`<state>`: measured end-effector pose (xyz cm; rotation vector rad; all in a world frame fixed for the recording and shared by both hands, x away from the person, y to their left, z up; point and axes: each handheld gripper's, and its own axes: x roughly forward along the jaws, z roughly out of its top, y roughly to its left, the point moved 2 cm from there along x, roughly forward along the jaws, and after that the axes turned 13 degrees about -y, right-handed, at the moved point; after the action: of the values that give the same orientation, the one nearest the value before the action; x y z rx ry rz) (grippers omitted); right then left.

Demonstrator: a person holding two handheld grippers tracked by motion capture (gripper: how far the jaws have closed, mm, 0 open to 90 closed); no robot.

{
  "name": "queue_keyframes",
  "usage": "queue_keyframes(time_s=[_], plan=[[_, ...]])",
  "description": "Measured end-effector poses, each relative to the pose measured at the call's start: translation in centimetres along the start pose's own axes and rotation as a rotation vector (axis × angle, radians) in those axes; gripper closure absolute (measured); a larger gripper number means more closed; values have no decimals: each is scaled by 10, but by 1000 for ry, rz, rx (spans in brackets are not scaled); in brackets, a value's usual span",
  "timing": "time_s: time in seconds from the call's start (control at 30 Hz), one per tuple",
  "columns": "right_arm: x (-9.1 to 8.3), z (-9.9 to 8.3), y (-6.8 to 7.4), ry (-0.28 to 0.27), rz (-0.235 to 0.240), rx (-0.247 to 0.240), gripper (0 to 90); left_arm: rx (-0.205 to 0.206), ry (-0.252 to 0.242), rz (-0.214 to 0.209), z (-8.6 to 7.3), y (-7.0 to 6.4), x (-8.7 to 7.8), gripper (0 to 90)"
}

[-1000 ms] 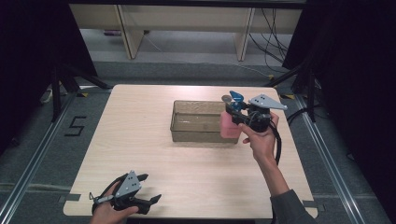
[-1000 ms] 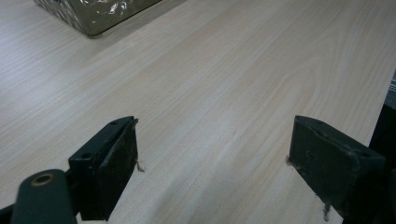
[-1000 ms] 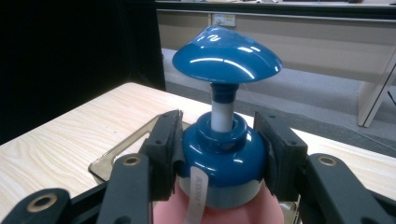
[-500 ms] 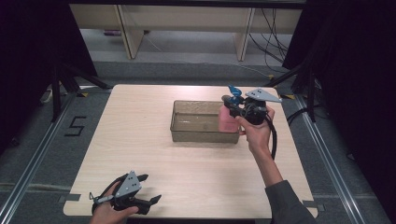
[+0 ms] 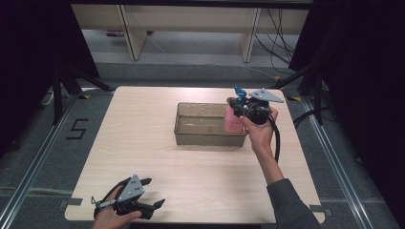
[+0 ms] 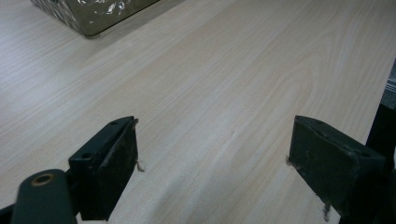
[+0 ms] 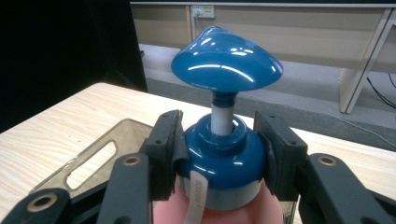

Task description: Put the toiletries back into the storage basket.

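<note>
One light wooden table [image 5: 157, 143] carried the work, with one clear, smoke-tinted plastic bin [image 5: 200, 125] set right of its centre. The bin's corner also showed at the top left of the left gripper view, well beyond the jaws.

One pink pump bottle [image 5: 232, 119] with a blue collar and blue pump head [image 7: 226, 65] hung at the bin's right end, over its rim; whether its base touched the bin could not be told. The right gripper [image 5: 243, 108] held it: in the right gripper view the two black jaws were closed partway, pinching the blue collar [image 7: 219, 156] from either side, pads pressed against it, with the pump head rising above them. The person's hand [image 5: 258, 131] gripped that tool from below.

The left gripper [image 5: 148, 193] sat at the table's near left edge, well apart from the bin. Its two jaws were spread wide, with bare wood between them, gripping nothing.
</note>
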<state>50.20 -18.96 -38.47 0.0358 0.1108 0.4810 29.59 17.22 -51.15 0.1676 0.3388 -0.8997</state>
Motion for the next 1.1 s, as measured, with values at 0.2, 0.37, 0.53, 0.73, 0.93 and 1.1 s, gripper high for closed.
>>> queue_keyframes(time_s=[0.2, 0.37, 0.53, 0.73, 0.93, 1.1], plan=[[5, -5, -3, 5, -5, 4, 536, 10, 8, 6, 0, 1, -1, 152], [7, -11, -3, 14, -18, 33, 536, 8, -2, 5, 0, 1, -1, 152], [8, -18, -5, 21, -22, 6, 536, 5, 4, 6, 0, 0, -1, 152], [9, -24, -6, 21, -33, 6, 537, 7, -3, 4, 0, 0, -1, 152], [9, -30, -9, 27, -32, 19, 537, 10, 7, 0, 0, 0, -1, 152], [9, -33, -10, 21, -37, 11, 537, 9, 6, 0, 0, 0, -1, 152]])
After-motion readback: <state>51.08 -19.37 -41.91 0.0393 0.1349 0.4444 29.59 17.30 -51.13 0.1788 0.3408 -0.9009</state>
